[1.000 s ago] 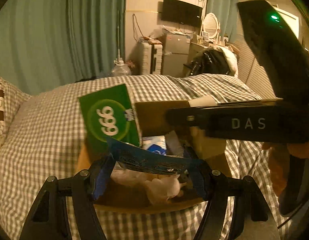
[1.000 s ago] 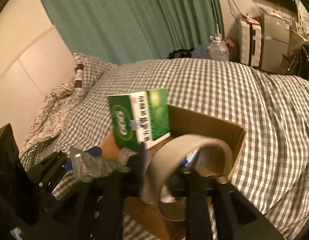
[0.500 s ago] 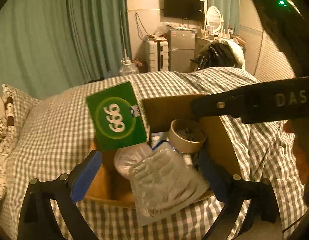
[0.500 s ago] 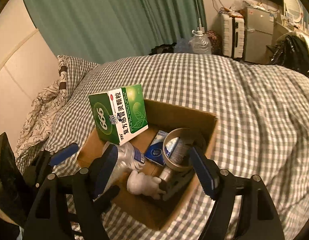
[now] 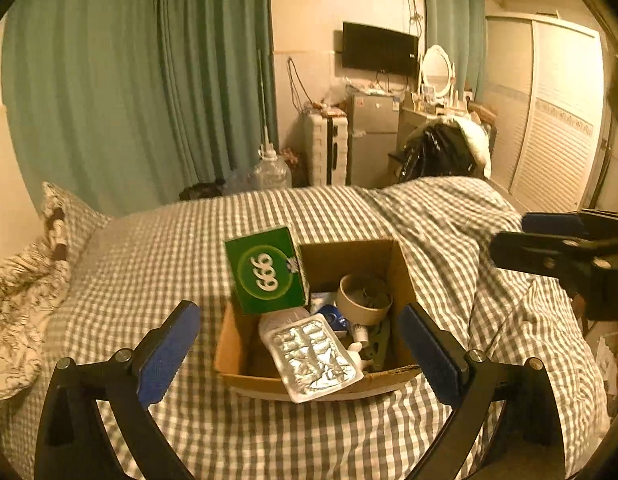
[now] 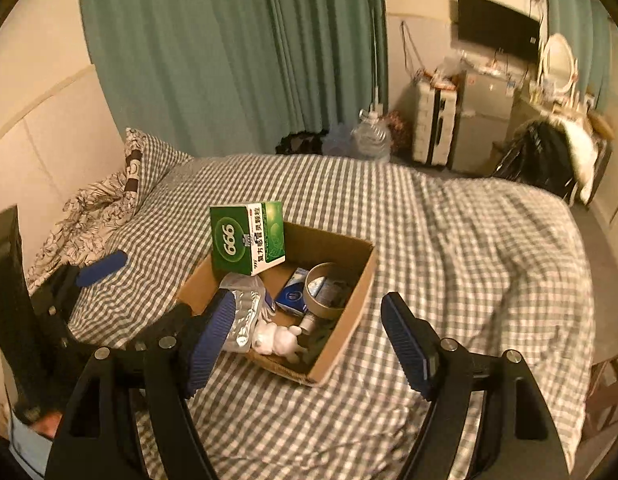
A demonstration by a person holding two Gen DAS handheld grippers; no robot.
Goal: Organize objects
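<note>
A cardboard box (image 5: 401, 276) (image 6: 359, 296) sits on the checked bed. In it stand a green "666" medicine carton (image 5: 265, 270) (image 6: 247, 238), a tape roll (image 5: 363, 294) (image 6: 327, 290), a silver blister pack (image 5: 313, 354) (image 6: 243, 312) leaning over the near rim, a blue packet (image 6: 293, 294) and a white figurine (image 6: 277, 338). My left gripper (image 5: 299, 346) is open and empty, held back above the box's near side. My right gripper (image 6: 309, 340) is open and empty, also drawn back; it shows at the right edge of the left wrist view (image 5: 565, 252).
The checked duvet (image 5: 149, 264) covers the bed, with a pillow (image 5: 17, 280) at the left. Green curtains (image 5: 149, 80), a water jug (image 5: 271, 172), a white suitcase (image 5: 325, 148), a small fridge (image 5: 371, 136) and a louvred wardrobe (image 5: 557, 120) stand beyond the bed.
Both grippers opened and pulled back from the box. The left let go of the blister pack and the right let go of the tape roll; both now lie in the box.
</note>
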